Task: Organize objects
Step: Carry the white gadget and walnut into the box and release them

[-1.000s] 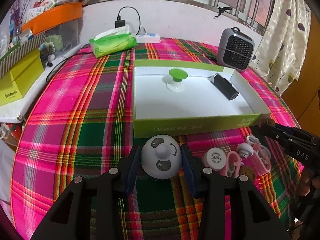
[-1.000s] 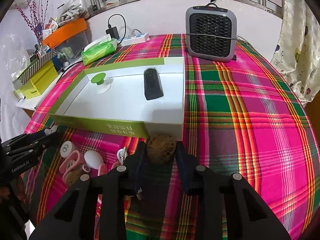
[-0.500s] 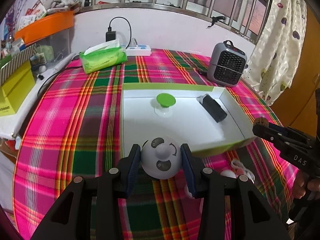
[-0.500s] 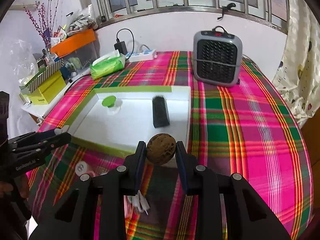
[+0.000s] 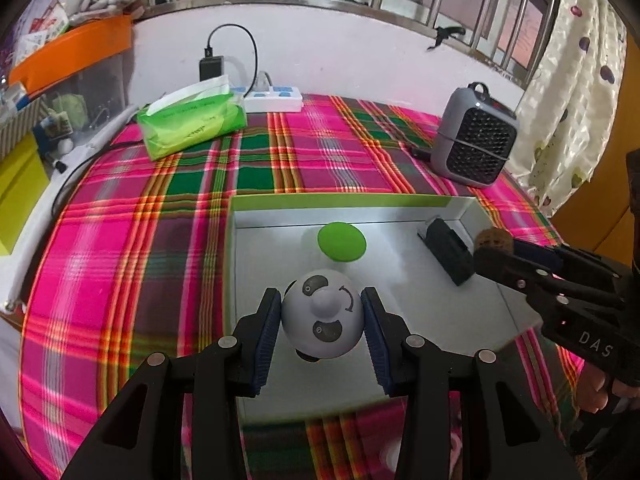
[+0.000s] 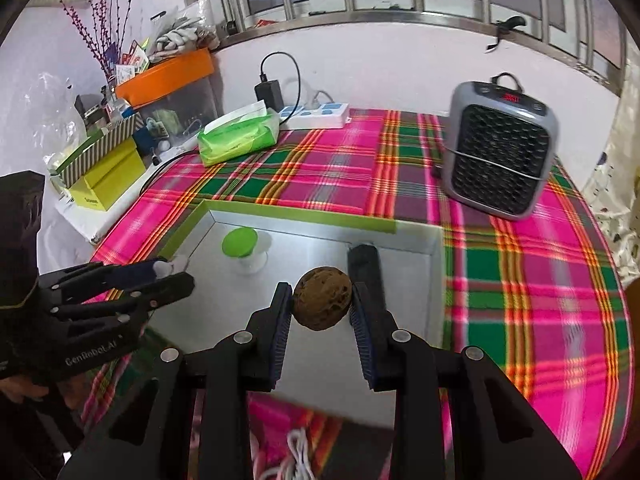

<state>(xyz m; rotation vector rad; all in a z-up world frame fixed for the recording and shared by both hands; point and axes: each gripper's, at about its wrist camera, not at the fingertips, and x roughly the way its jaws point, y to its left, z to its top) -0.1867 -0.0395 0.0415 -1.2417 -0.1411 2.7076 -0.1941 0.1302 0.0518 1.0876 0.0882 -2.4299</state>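
A round white plastic ball with black panda-like patches and a small knob on its front (image 5: 323, 316) sits clamped between the blue pads of the left tongs (image 5: 323, 320), touching both; in the left wrist view it is held above the white floor of the shallow green-rimmed cardboard box (image 5: 340, 201), over its near-left part. A rough brown walnut-like ball with a pitted surface (image 6: 322, 298) is gripped the same way in the right tongs (image 6: 322, 304), both pads pressing its sides, and is held over the near part of the box floor.

Inside the box, a green-topped suction cup with a clear base (image 6: 240, 245) stands at about 11 o'clock from the brown ball, apart from it. A black rectangular block (image 6: 363, 262) lies just behind the brown ball at roughly 1 o'clock, running toward the far wall. In the left wrist view the green cap lies at 12 o'clock from the white ball, close behind it, and the right tongs reach in from 3 o'clock.

The box rests on a desk covered with a pink, green and orange plaid cloth (image 5: 160, 240).
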